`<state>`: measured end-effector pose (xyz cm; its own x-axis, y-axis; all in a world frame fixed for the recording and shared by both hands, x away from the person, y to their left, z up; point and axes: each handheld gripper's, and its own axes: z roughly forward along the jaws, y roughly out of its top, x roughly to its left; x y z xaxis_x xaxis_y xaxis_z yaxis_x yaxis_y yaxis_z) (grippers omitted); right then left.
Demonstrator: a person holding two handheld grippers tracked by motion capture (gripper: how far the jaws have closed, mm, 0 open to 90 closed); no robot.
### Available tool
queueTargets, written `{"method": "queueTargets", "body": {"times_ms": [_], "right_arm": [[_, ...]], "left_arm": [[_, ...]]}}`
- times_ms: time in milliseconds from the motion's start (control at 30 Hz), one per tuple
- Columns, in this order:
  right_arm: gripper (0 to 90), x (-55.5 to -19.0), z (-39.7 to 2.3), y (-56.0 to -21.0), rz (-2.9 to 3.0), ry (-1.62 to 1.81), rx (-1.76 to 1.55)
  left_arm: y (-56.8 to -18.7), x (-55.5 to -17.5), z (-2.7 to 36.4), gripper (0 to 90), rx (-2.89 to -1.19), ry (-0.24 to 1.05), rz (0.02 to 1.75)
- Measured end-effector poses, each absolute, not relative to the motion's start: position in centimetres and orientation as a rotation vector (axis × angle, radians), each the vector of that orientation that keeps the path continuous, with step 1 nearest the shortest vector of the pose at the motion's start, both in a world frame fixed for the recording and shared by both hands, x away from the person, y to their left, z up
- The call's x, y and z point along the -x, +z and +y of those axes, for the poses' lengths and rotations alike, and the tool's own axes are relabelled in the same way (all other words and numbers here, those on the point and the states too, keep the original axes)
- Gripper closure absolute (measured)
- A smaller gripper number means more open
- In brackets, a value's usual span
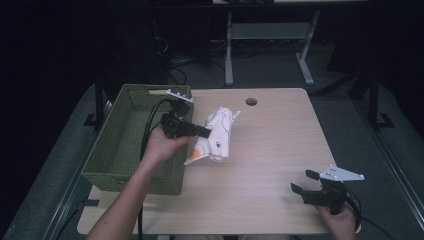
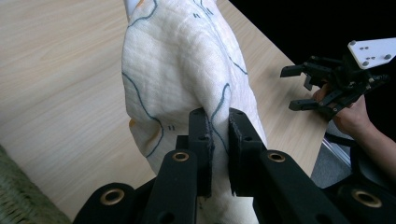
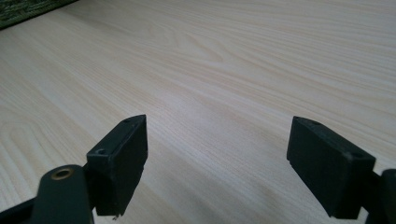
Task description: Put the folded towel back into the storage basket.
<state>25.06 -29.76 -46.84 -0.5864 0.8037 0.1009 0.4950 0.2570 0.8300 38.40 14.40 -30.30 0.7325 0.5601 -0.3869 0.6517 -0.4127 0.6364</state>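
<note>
A woven green basket (image 1: 131,145) is set at the left edge of a light wooden table (image 1: 270,150), its inside bare. A round hole (image 1: 251,102) is cut near the table's far edge. Beyond it, white desk legs (image 1: 229,55) are seen on a dark floor

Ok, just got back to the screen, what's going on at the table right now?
A person works at a wooden table with a claw in each hand. The left claw is shut on a fold of a white printed cloth, which hangs bunched beside the green woven basket at the table's left. The right claw rests near the table's front right corner, its jaws wide apart with nothing between them. The cloth is not in the basket.
</note>
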Motion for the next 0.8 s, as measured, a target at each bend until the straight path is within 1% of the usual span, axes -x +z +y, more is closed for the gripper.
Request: {"method": "queueTargets", "body": {"times_ms": [400,533,567,800], "right_arm": [[19.7,-25.1,-29.9,-46.9,2.178,1.24,-1.215],[19.7,-25.1,-30.0,-46.9,2.174,1.239,-1.227],[19.7,-25.1,-30.0,-46.9,2.175,1.235,-1.23],[19.5,-25.2,-29.9,-46.9,2.175,1.228,-1.227]], "left_arm": [[-29.4,-38.6,16.1,82.2,-2.096,-0.132,0.929],[-29.2,-38.7,16.9,82.2,-2.091,-0.126,0.939],[-29.0,-38.7,17.6,82.2,-2.079,-0.121,0.944],[-28.6,-38.7,18.7,82.2,-2.072,-0.111,0.953]]}}
